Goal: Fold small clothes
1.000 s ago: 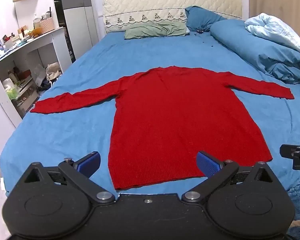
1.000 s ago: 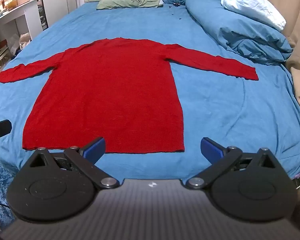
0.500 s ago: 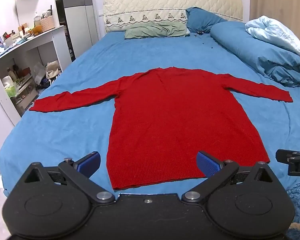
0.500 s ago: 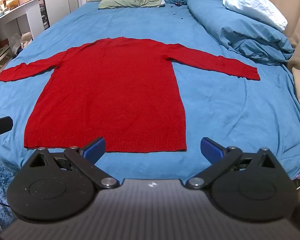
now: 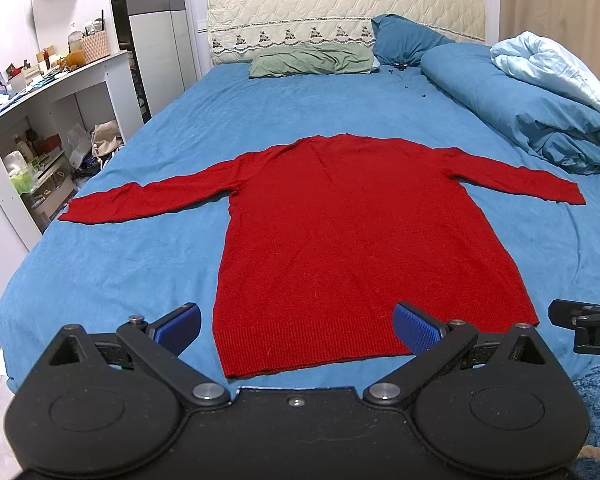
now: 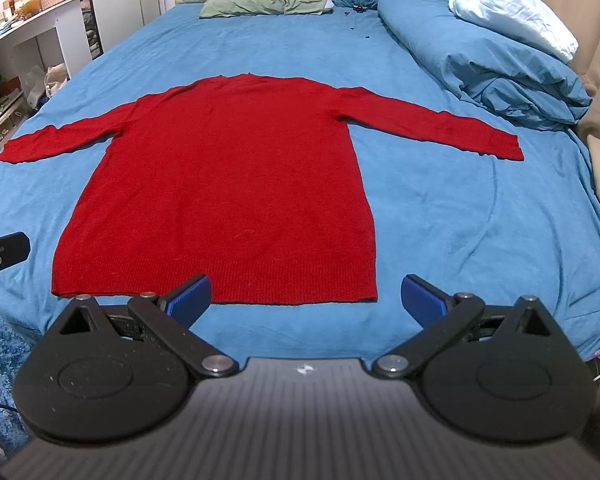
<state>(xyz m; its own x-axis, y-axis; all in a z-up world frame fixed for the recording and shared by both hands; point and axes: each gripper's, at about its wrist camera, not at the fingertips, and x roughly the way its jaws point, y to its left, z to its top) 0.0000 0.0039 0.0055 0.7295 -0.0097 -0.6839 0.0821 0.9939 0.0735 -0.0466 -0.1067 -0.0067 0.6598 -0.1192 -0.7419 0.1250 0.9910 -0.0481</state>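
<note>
A red long-sleeved sweater (image 5: 364, 240) lies flat on the blue bed sheet (image 5: 132, 264), hem toward me and both sleeves spread out; it also shows in the right wrist view (image 6: 228, 192). My left gripper (image 5: 298, 330) is open and empty, held above the hem near its left corner. My right gripper (image 6: 306, 298) is open and empty, held above the hem near its right corner. Part of the right gripper shows at the right edge of the left wrist view (image 5: 588, 326).
A rolled blue duvet (image 5: 532, 108) with a pale blue blanket (image 5: 548, 68) lies along the bed's right side. A green pillow (image 5: 312, 62) and the headboard (image 5: 340, 12) are at the far end. A white desk with shelves (image 5: 56, 92) stands left of the bed.
Both grippers have shifted slightly; the sweater sits a little lower and farther left in the left view, a little farther right in the right view. Both stay open. The sweater has not moved.
</note>
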